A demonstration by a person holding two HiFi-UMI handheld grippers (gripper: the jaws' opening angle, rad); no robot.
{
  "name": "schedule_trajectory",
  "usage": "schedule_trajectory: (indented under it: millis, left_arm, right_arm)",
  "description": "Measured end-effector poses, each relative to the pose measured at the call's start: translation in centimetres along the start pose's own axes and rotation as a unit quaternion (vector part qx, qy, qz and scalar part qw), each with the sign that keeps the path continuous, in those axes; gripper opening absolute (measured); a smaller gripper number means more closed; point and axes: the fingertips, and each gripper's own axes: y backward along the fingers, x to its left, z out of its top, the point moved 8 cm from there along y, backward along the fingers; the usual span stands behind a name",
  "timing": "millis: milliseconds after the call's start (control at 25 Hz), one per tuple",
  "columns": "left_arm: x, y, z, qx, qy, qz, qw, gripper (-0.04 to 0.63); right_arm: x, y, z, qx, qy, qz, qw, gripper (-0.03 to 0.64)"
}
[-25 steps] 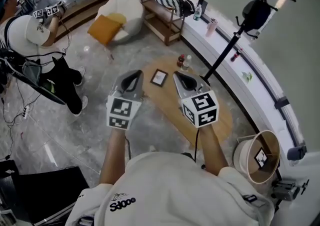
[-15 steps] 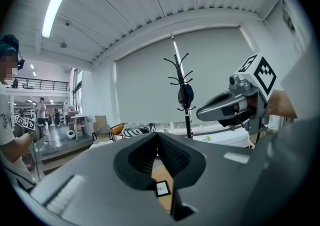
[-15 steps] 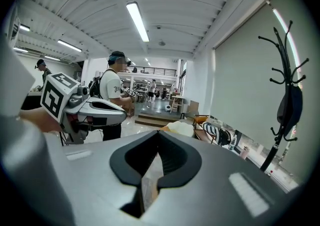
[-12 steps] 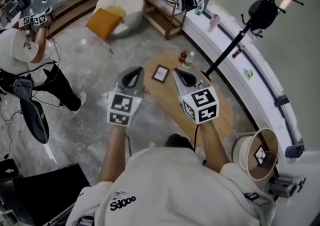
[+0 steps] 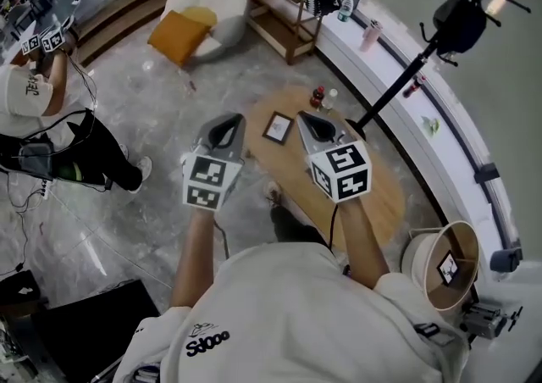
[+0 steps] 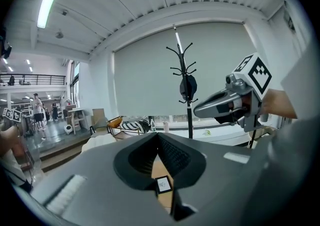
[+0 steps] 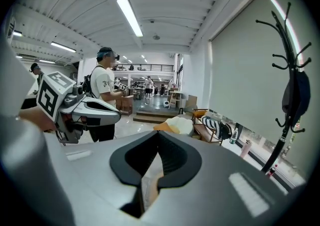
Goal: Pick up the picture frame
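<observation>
A small dark picture frame [image 5: 278, 127] with a white picture lies flat on the oval wooden table [image 5: 381, 195], near its far left end. In the left gripper view the picture frame [image 6: 163, 184] shows small through the slot between the jaws. My left gripper [image 5: 227, 127] hovers to the left of the frame, off the table's edge, shut and empty. Just right of the frame, my right gripper [image 5: 314, 126] hangs above the table, likewise shut and empty. Both are held well above the tabletop.
Two small bottles [image 5: 323, 97] stand at the table's far end. A black coat stand [image 5: 406, 76] rises behind it, by a long white ledge. A lamp shade [image 5: 436, 267] is at the right. A person [image 5: 51, 127] with grippers stands at the left; sofa and cushions [image 5: 190, 25] lie beyond.
Both grippers have advanced and sunk a little, and the view has shifted; the frame now lies between their tips. The person at the left has moved further left.
</observation>
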Motion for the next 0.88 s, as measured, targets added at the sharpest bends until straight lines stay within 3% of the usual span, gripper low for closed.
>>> schedule_trajectory:
  millis: [280, 880]
  left_arm:
    - [4.0, -7.5, 0.5, 0.03, -0.003, -0.016, 0.9994, 0.009]
    - [8.0, -24.4, -5.9, 0.124, 0.025, -0.084, 0.9884, 0.011]
  right_arm:
    - [-5.7, -5.5, 1.0, 0.001, -0.025, -0.012, 1.0, 0.003]
    - [-15.9, -18.0, -5.7, 0.093, -0.085, -0.007, 0.992, 0.003]
